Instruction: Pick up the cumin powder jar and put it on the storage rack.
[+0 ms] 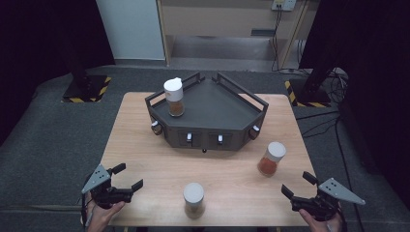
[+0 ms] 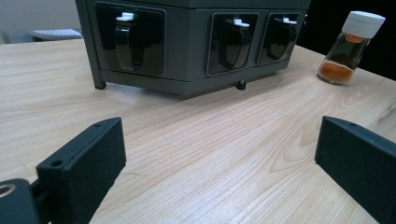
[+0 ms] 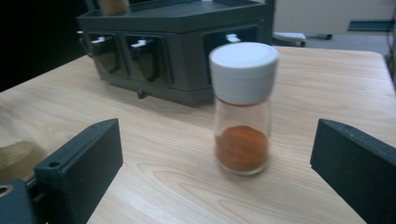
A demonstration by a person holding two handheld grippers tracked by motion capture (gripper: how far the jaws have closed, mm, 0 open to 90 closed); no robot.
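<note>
Step in hand: approach to orange spice jar [image 3: 242,109], upright on surface [image 1: 145,159] at rack's [image 1: 208,108] 4 o'clock. Your right claw [image 1: 296,185] jaws wide apart, jar ahead, untouched. Left claw [image 1: 127,177] also apart, empty (idle). Next: advance right, straddle jar, close below cap.

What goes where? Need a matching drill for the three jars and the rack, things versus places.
Things:
1. jar with orange powder
2. grey-lidded jar
3. jar with open flip lid
4. dark rack

Places:
A. on the rack's top, left corner
B. table's near edge, between both grippers
C. middle of the table's far half
D. on the table, right of the rack's front

Pairs: 1-D, 2-B, 3-A, 4-C
</note>
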